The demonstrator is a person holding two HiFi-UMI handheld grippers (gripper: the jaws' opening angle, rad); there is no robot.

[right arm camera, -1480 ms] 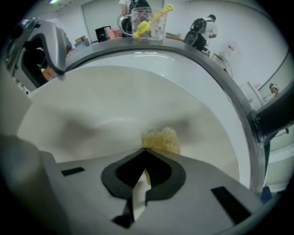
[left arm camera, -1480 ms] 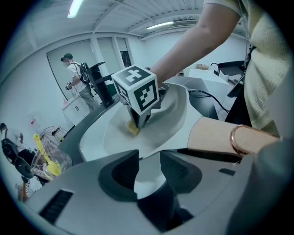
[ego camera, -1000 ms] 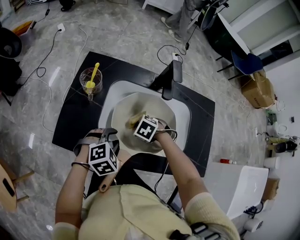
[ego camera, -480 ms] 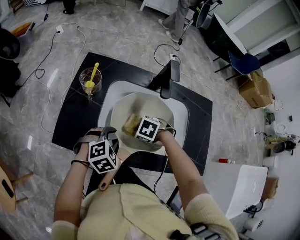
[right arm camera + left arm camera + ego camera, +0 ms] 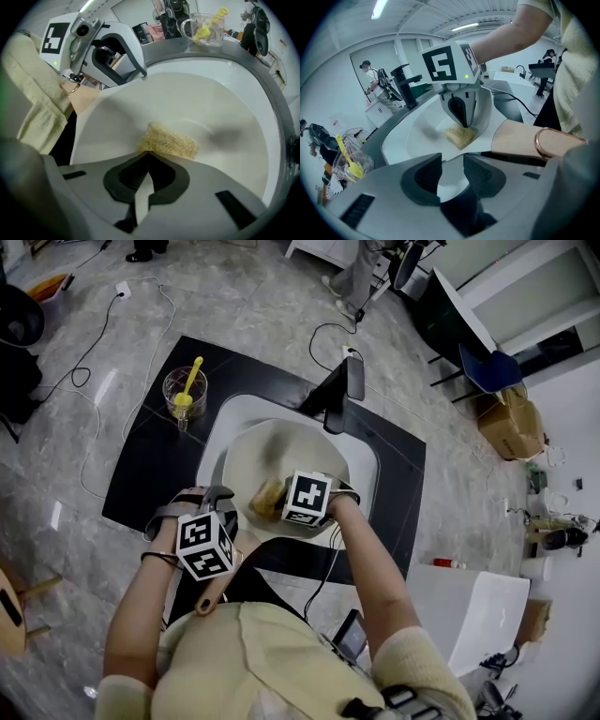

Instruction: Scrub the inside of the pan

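The pan (image 5: pixel 291 451), cream inside, sits in the white sink (image 5: pixel 367 465) and fills most of it. Its wooden handle (image 5: pixel 515 140) sticks out over the sink's near edge, toward the person.

The right gripper (image 5: pixel 147 153) points steeply down into the near half of the sink, inside the pan. Its jaws are pressed together, pinching one edge of a tan, coarse sponge (image 5: pixel 169 140). The rest of the sponge lies flat against the pan's inner wall, just ahead of the tips.

The left gripper (image 5: pixel 452 161) is at the sink's near-left edge, beside the handle's root. Its jaws stand wide and the pan's white near edge fills the gap between the pads. It looks clamped there, though the contact itself is hard to make out past the gripper body.

A black faucet (image 5: pixel 339 395) rises at the sink's far edge, its spout over the pan's far rim. The sink is set in a black counter (image 5: pixel 150 474). On the counter, off the sink's far-left corner and well apart from the pan, stands a clear cup (image 5: pixel 169 395). A yellow brush (image 5: pixel 184 401) stands in the cup, handle up.
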